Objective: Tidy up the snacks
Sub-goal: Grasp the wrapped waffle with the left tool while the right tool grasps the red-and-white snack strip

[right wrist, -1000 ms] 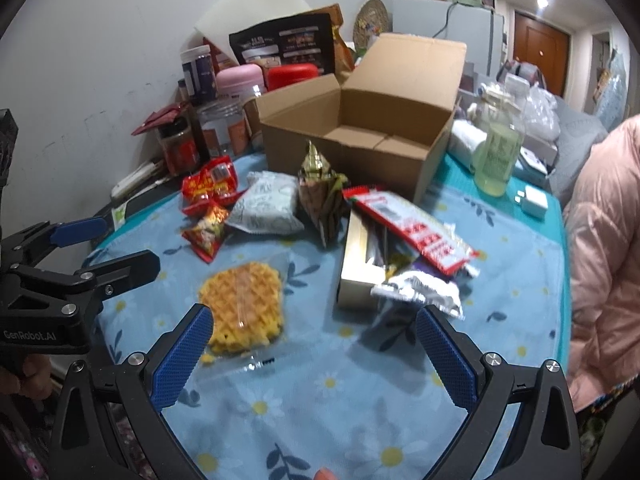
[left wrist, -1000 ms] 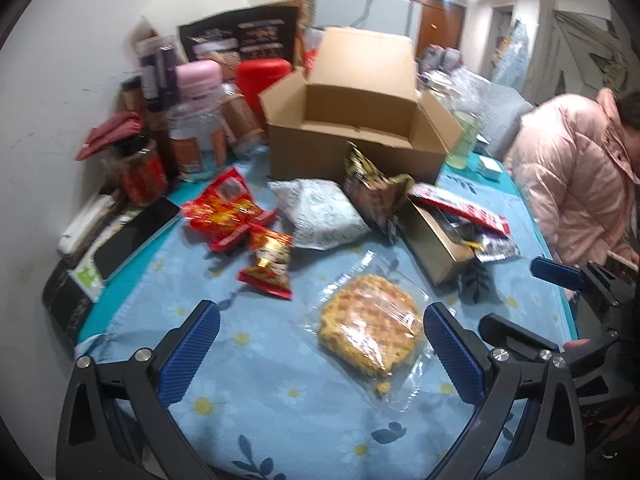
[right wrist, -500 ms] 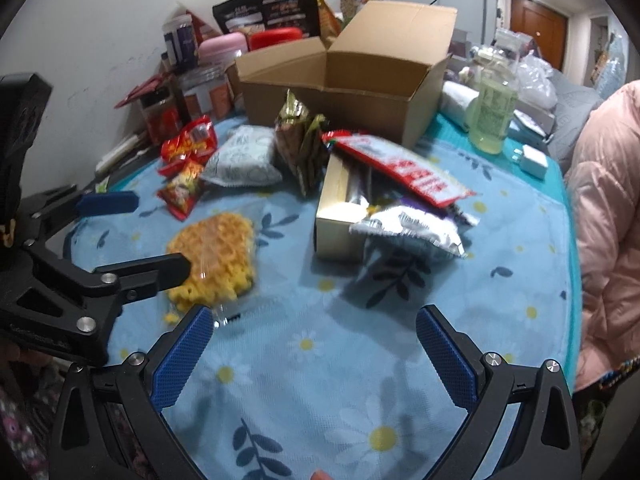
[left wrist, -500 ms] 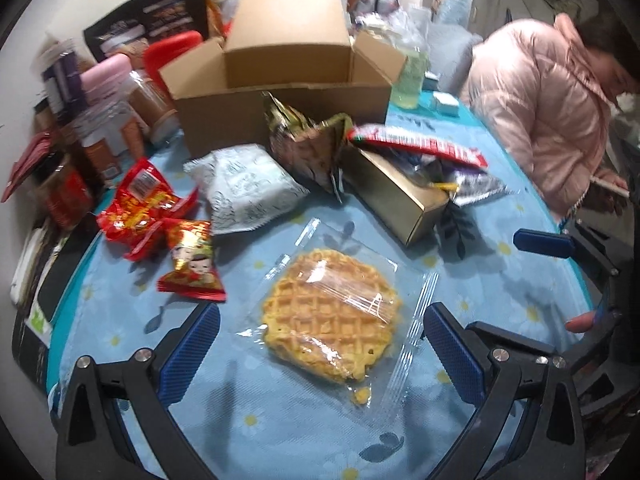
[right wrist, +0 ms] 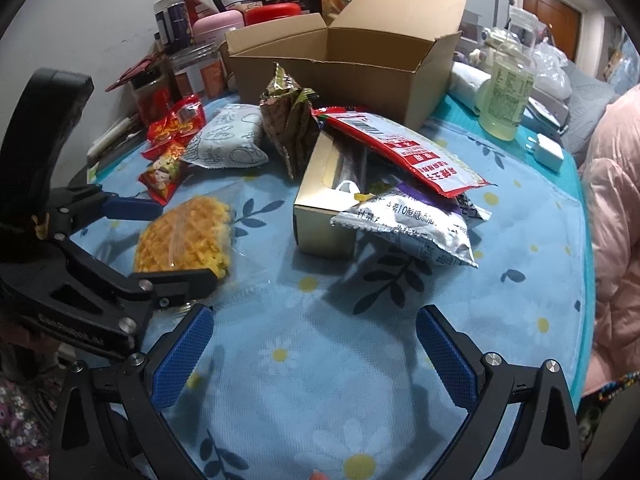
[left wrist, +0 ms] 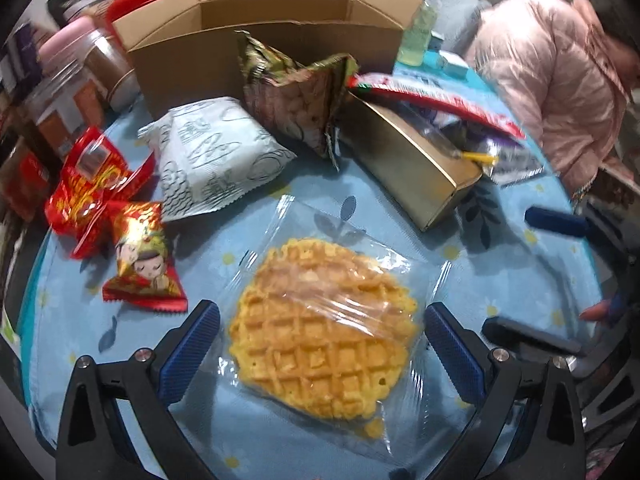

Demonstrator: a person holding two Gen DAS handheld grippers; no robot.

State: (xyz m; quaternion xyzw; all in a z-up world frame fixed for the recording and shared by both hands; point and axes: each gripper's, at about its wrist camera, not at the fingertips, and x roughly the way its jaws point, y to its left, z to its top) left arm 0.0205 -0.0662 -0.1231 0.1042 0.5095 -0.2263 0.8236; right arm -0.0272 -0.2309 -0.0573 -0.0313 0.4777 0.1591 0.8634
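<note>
A round waffle in a clear wrapper [left wrist: 324, 332] lies flat on the blue flowered cloth. My left gripper [left wrist: 322, 308] is open and low over it, one pad on each side, not touching. The right wrist view shows that gripper [right wrist: 184, 242] straddling the waffle [right wrist: 188, 232]. My right gripper [right wrist: 314, 316] is open above bare cloth, nothing between its fingers. Behind stand an open cardboard box [right wrist: 360, 64], a white packet [left wrist: 212, 160], red packets [left wrist: 92, 184], a pyramid packet [left wrist: 296, 96], a gold box [right wrist: 320, 208] and a silver packet [right wrist: 408, 228].
Jars and tins [right wrist: 192, 64] crowd the back left by the wall. A bottle of yellow liquid [right wrist: 506, 92] and a white charger [right wrist: 548, 152] sit at the back right. A person in a pink jacket [left wrist: 552, 72] stands at the table's right edge.
My left gripper has moved forward and down until its fingers flank the waffle. My right gripper has come in closer to the table and the gold box.
</note>
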